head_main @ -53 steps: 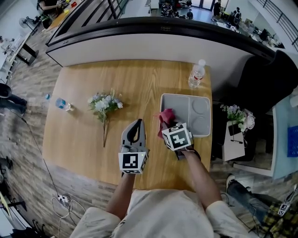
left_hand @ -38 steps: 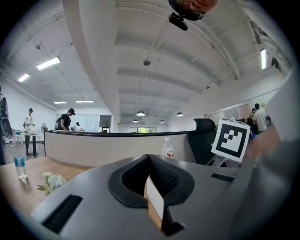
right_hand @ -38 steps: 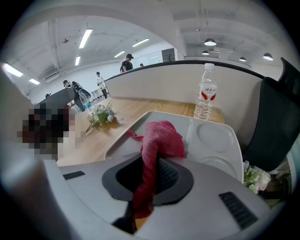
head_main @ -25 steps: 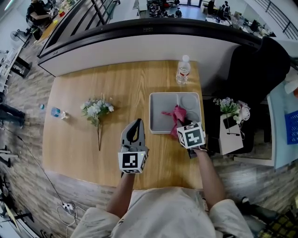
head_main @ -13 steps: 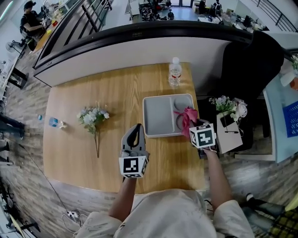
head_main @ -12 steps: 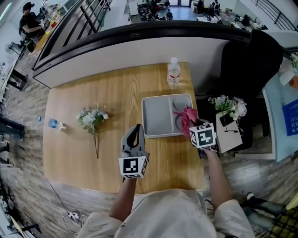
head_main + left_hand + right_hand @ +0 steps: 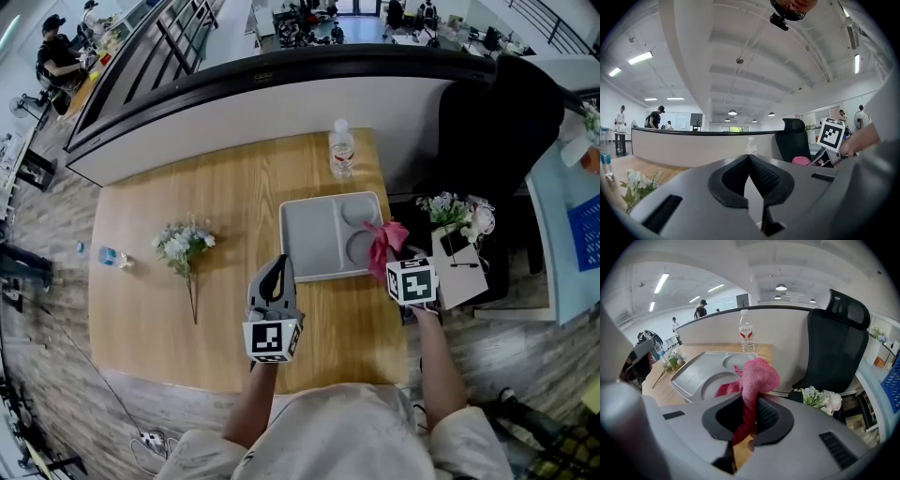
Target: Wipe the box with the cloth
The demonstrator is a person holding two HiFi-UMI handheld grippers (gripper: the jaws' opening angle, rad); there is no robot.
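Lit brightly and evenly by ceiling strip lights; cast only faint, soft shadows. Warped strongly by fisheye, blackened at corners in both gripper views.

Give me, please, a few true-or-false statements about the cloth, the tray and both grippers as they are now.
1. The right gripper is shut on the pink cloth. True.
2. The left gripper holds the bunch of flowers. False: its jaws are together on nothing; the flowers lie on the table.
3. The water bottle lies inside the grey tray. False: it stands upright on the table beyond the tray.
4. The cloth is at the tray's right side. True.
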